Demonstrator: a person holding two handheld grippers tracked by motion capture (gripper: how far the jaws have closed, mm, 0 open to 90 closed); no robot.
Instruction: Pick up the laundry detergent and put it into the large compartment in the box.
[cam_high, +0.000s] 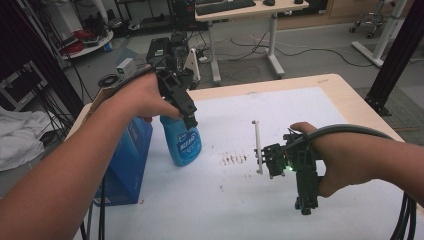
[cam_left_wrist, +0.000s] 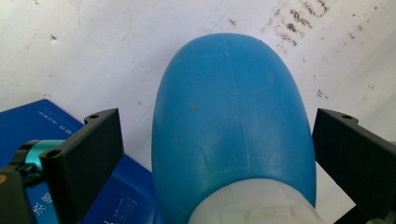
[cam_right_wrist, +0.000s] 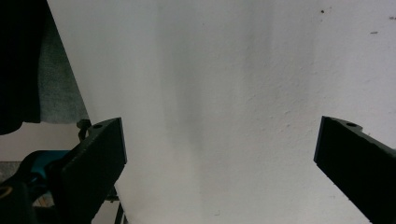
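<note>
blue box (cam_high: 125, 155) stood just beside blue spray bottle (cam_high: 182, 142) | left claw (cam_left_wrist: 217, 154) wide astride bottle | right claw (cam_right_wrist: 219, 154) wide over white tabletop (cam_high: 300, 115)

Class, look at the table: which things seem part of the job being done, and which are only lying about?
Likely in the job:
- blue bottle, standing between the open jaws of the left hand-held gripper
- brown stains on the white mat
- white stick by the right hand-held gripper

Lying about:
- blue box
- floor cables
</note>
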